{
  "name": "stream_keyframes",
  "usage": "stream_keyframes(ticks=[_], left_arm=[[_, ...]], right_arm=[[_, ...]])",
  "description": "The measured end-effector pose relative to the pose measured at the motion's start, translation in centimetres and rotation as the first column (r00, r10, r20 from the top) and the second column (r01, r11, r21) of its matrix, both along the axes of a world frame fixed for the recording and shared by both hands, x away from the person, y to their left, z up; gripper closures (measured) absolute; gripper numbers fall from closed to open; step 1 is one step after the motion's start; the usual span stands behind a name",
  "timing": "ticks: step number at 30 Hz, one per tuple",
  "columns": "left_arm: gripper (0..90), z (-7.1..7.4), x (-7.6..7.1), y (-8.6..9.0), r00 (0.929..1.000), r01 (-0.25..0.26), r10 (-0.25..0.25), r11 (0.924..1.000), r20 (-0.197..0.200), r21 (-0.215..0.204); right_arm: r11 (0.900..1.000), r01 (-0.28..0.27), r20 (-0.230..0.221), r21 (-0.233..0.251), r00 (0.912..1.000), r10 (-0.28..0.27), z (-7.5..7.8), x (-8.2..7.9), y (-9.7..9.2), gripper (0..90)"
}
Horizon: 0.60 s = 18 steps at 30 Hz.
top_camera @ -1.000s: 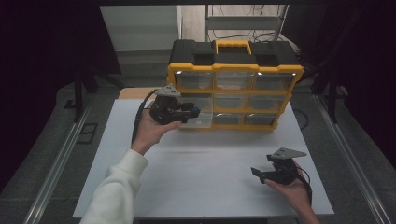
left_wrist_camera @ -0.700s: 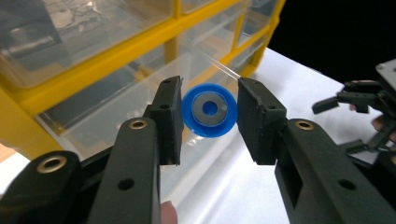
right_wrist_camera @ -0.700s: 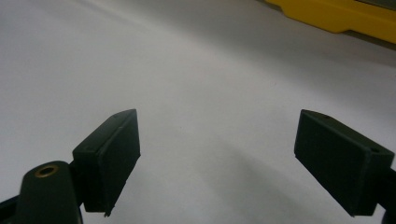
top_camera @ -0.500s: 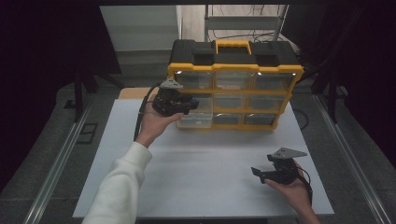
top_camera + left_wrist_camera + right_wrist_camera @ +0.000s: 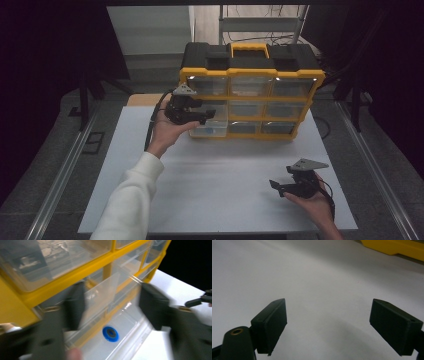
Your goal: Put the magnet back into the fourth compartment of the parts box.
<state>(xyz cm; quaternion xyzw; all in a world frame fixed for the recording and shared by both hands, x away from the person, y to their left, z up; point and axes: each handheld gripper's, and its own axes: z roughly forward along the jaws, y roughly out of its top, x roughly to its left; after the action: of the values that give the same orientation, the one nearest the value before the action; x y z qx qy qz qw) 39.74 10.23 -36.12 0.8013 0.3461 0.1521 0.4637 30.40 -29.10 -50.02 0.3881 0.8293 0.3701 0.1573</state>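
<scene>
- The organizer box (image 5: 250, 95), yellow with a black top and clear drawers, stands upright at the far side of the white surface (image 5: 220, 185).
- The bottom-left drawer (image 5: 210, 128) is pulled partway out toward the person; the other drawers sit flush in their frames.
- In the left gripper view a small blue ring (image 5: 110, 333) lies on the floor of the drawer (image 5: 120, 337), apart from its walls.
- The left tongs (image 5: 206, 116) are held in the left hand (image 5: 167, 131) at the left front of the box, just above the pulled-out drawer.
- The jaws of the left tongs (image 5: 111, 307) have just been opening. They stand wide, one on each side of the clear drawer front, and neither pad presses on it. Nothing is gripped. That view is blurred.
- The right tongs (image 5: 276, 186) are held in the right hand (image 5: 312, 202) low over the near right part of the surface, well apart from the box.
- In the right gripper view the right tongs (image 5: 328, 320) stand wide open with only bare white surface (image 5: 312, 277) between the pads. A strip of the yellow box base (image 5: 394, 247) shows at the top right corner.
- A white sleeve (image 5: 127, 200) covers the left forearm, which comes in from the bottom edge of the high view.
</scene>
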Motion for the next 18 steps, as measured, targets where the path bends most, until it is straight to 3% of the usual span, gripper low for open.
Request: stream_keyframes(ticks=[3, 7, 18], left_arm=[[21.0, 0.1, -0.4, 0.0, 1.0, 0.001, -0.001, 1.0, 0.007, -0.006], [17.7, 0.4, -1.0, 0.2, 0.9995, 0.03, -0.03, 0.9989, 0.006, -0.037], [20.0, 0.7, -3.0, 0.2, 0.9952, 0.096, -0.095, 0.994, 0.024, -0.052]], right_arm=[[1.0, 0.001, 0.001, 0.001, 1.0, -0.001, 0.0, 0.0, 0.0, 14.8], [1.0, 0.001, 0.0, -0.001, 1.0, -0.001, 0.0, 0.0, 0.0, 14.8], [1.0, 0.001, 0.0, -0.003, 1.0, -0.001, 0.0, 0.0, 0.0, 14.8]])
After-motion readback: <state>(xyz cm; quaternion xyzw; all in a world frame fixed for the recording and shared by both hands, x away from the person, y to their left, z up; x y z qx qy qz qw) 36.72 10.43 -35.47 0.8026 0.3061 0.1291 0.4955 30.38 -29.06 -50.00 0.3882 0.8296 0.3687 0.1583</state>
